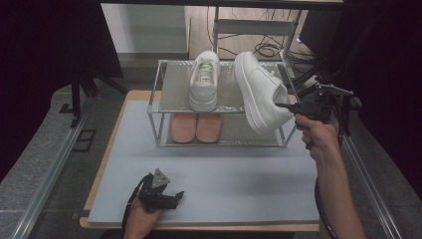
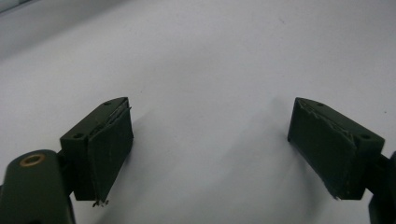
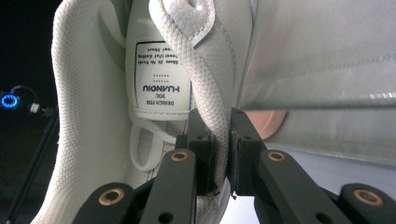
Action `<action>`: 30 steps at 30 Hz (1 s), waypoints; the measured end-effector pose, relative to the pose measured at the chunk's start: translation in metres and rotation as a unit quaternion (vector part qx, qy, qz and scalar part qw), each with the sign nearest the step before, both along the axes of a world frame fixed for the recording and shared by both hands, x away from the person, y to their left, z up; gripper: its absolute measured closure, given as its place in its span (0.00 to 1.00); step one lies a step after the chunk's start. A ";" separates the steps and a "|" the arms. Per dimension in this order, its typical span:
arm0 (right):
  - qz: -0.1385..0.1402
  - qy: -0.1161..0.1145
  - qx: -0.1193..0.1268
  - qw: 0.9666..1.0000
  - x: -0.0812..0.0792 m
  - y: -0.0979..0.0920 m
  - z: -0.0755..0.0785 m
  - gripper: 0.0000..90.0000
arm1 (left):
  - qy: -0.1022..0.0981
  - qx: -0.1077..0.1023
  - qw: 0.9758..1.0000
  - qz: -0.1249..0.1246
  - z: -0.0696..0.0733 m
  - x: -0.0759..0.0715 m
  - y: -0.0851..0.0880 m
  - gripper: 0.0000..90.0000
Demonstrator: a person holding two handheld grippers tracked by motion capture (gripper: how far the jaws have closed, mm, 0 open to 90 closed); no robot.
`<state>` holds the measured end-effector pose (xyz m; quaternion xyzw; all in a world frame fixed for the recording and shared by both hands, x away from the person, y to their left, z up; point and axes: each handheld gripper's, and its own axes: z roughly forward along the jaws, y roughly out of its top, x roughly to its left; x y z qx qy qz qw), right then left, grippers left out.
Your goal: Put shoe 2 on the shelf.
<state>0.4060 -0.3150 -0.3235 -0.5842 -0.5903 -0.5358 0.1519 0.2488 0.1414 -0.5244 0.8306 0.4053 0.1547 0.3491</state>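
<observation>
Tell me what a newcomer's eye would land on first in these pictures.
First, the white sneaker hanging tilted in the air at the right end of the rack, pinched at its heel collar by the right tool. Next, its mate standing on the rack's top shelf, with a pink pair on the shelf below. The left tool rests open, low on the blue-grey mat.
</observation>
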 end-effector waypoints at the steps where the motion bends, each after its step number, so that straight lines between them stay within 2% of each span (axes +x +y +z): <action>1: -0.001 0.001 -0.001 1.000 0.002 0.002 0.000 0.91 | 0.000 0.000 1.000 0.000 0.000 0.000 0.000 0.16; 10: -0.025 0.007 0.002 1.000 0.024 0.021 0.002 0.91 | 0.000 0.000 1.000 0.000 0.000 0.000 0.000 0.16; 15: -0.041 0.010 -0.009 0.999 0.036 0.034 0.000 0.91 | 0.000 0.000 1.000 0.000 0.000 0.000 0.000 0.16; 18: -0.048 0.015 -0.006 0.999 0.041 0.039 -0.003 0.90 | 0.000 0.000 1.000 0.000 0.000 0.000 0.000 0.16; 26: -0.078 0.013 -0.022 0.997 0.048 0.053 0.001 0.89 | 0.000 0.000 1.000 0.000 0.000 0.000 0.000 0.16; 30: -0.092 0.019 -0.019 0.995 0.051 0.057 0.002 0.87 | 0.000 -0.001 1.000 0.000 0.000 0.000 0.000 0.16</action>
